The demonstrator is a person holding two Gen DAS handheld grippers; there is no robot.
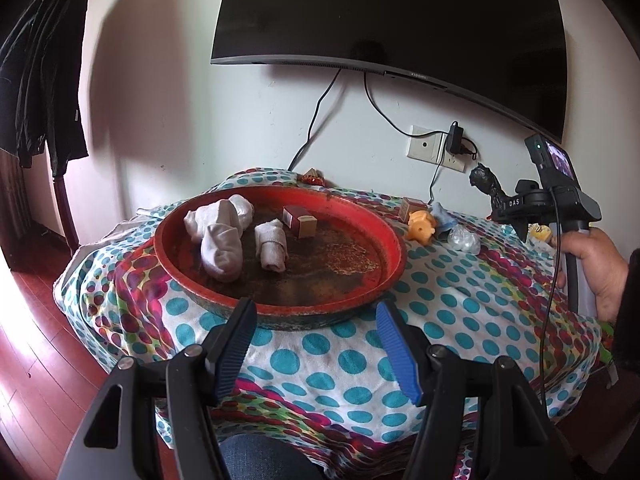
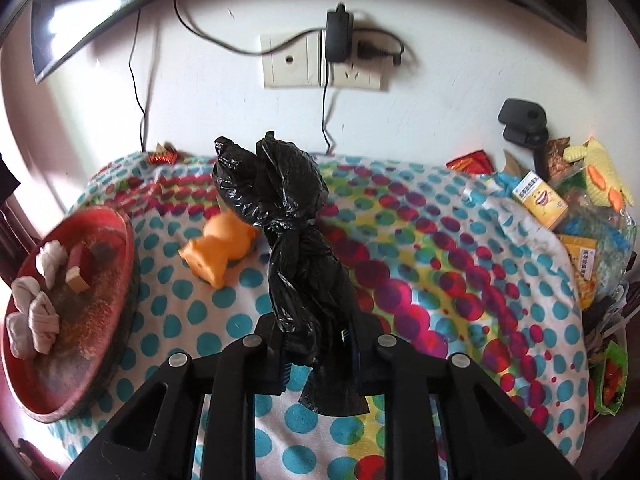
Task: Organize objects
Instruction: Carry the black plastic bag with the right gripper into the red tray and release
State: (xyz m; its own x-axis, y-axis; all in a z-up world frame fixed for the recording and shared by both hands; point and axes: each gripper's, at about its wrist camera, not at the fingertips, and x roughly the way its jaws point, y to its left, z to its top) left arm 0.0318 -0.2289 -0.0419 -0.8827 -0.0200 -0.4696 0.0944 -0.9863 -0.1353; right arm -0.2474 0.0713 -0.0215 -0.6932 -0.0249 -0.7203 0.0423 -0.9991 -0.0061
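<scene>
A round red tray (image 1: 394, 240) sits on the dotted tablecloth and holds rolled white socks (image 1: 222, 236) and a small brown box (image 1: 299, 221). My left gripper (image 1: 316, 344) is open and empty just in front of the tray's near rim. My right gripper (image 2: 316, 344) is shut on a knotted black plastic bag (image 2: 288, 216) and holds it above the cloth; the bag also shows in the left wrist view (image 1: 486, 184). An orange toy (image 2: 218, 250) lies on the cloth behind the bag, between it and the tray (image 2: 128, 264).
A crumpled clear wrapper (image 1: 464, 238), a blue cloth piece (image 1: 444, 216) and a small box (image 1: 410, 209) lie near the orange toy (image 1: 420, 228). Boxes and snack packets (image 2: 560, 216) pile at the table's right edge. Wall socket and cables (image 2: 324, 60) behind.
</scene>
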